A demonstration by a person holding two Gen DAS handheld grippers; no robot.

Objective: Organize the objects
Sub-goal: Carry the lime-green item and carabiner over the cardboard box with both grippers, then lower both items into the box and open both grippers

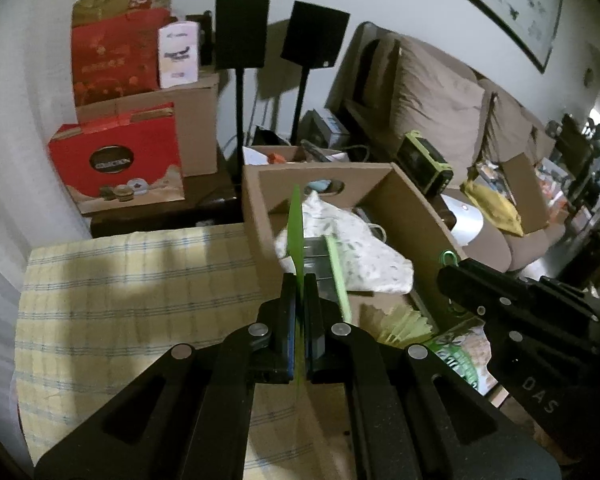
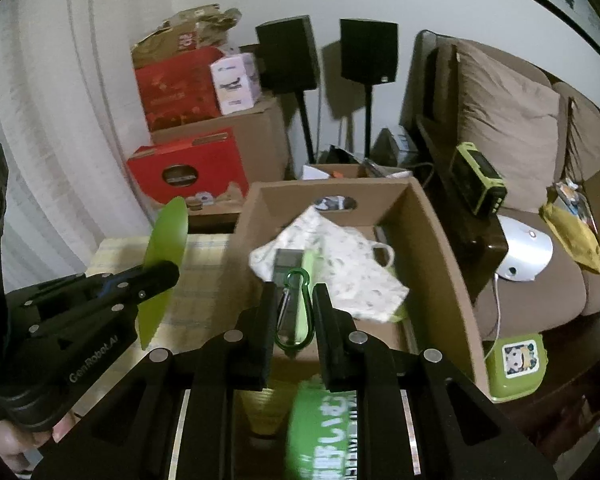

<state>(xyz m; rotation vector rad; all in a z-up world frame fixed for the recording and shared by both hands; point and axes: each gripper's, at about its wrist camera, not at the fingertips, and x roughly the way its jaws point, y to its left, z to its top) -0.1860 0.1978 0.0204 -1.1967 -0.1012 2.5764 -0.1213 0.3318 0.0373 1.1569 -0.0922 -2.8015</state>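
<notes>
**Fingers clamped on two green items beside the open box**

Fingers of the left gripper (image 1: 300,320) are pressed together on a thin green blade-shaped piece (image 1: 296,232), which stands on edge and rises above the fingertips; the right wrist view shows the same piece as a broad, leaf-like plate with a serrated lower edge. Fingers of the right gripper (image 2: 296,312) are clamped on a green carabiner (image 2: 294,312), which hangs between them. Both grippers are held side by side and angled downward, near the cardboard box (image 2: 440,248). The box sits open-topped next to a surface covered with a yellow checked cloth (image 1: 120,300), and it already holds a white patterned pouch (image 2: 340,264) and a flat dark item with a pale green edge. A green printed package (image 2: 324,428) lies blurred below the right gripper.

The step in hand appears to be the carry: both items are lifted and neither is yet set down. If the box is the destination, the next move calls for bringing each gripper over its opening, lowering it clear of the walls, and parting the fingers so that the piece and the carabiner drop beside the pouch.
</notes>
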